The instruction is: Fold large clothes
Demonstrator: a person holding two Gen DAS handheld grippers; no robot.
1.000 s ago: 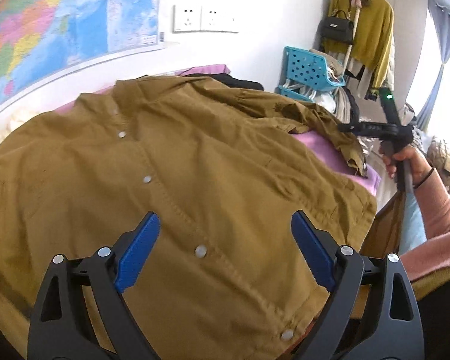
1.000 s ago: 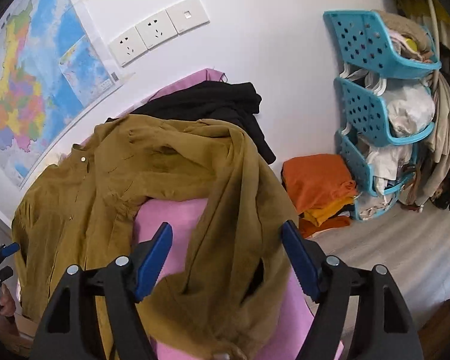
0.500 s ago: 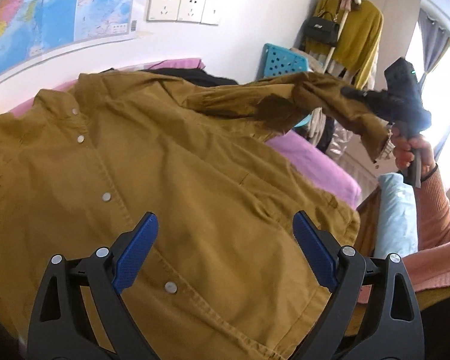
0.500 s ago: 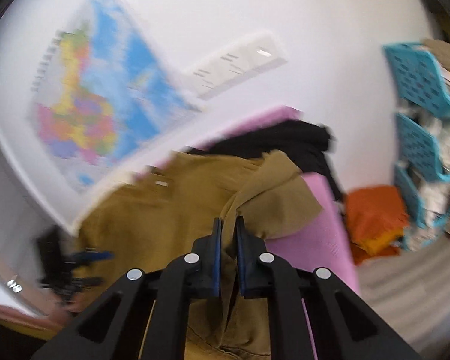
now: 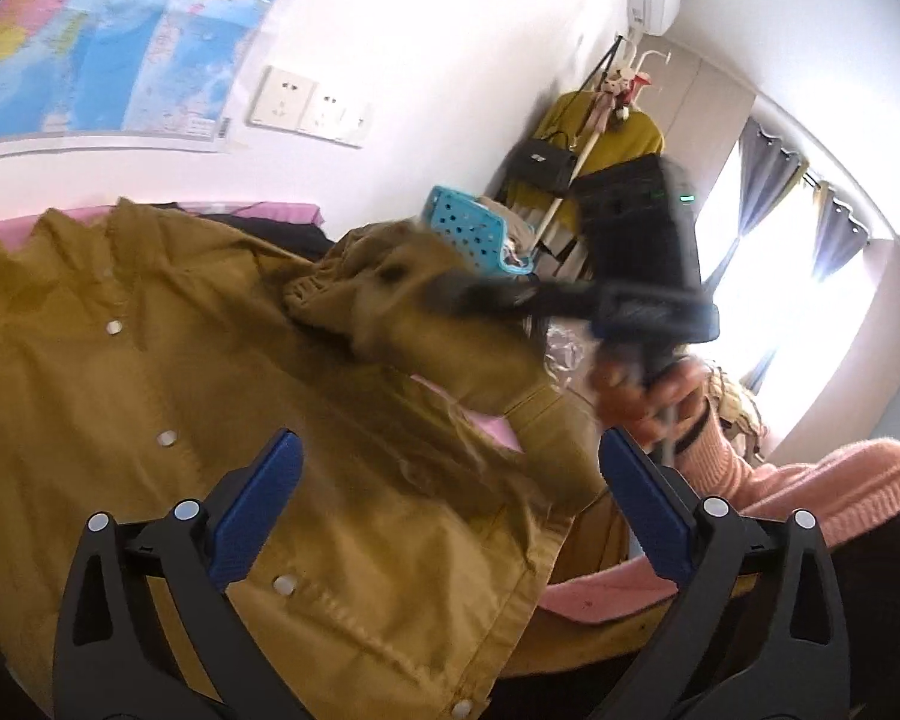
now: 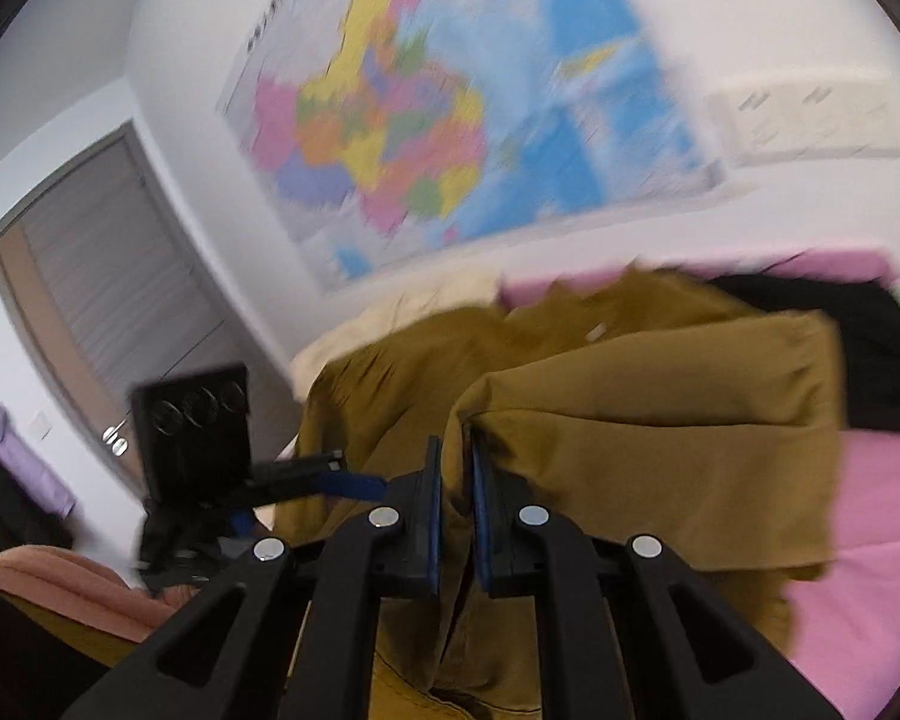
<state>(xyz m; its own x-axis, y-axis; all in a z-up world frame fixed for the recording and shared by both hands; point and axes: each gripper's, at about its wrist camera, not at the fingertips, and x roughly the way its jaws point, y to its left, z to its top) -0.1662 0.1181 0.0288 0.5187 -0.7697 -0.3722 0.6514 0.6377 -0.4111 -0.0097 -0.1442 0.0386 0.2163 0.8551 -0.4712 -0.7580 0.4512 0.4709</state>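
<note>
A mustard-brown button shirt (image 5: 168,396) lies front up on a pink bed sheet (image 6: 870,516). My left gripper (image 5: 444,504) is open and empty, hovering over the shirt's lower front by the button placket. My right gripper (image 6: 453,474) is shut on the shirt's sleeve (image 6: 648,414) and holds it lifted over the shirt body. In the left wrist view the right gripper (image 5: 450,294) shows blurred at centre right, with the sleeve (image 5: 450,354) hanging from it.
A black garment (image 6: 840,324) lies at the head of the bed. A map (image 5: 90,30) and wall sockets (image 5: 312,105) are on the wall. A blue basket rack (image 5: 474,234) and a coat stand (image 5: 600,144) are right of the bed. A door (image 6: 96,276) is at the left.
My right gripper, shut on the sleeve, has carried it left and inward over the shirt body. One second ago it was open. My left gripper stayed open and shifted slightly.
</note>
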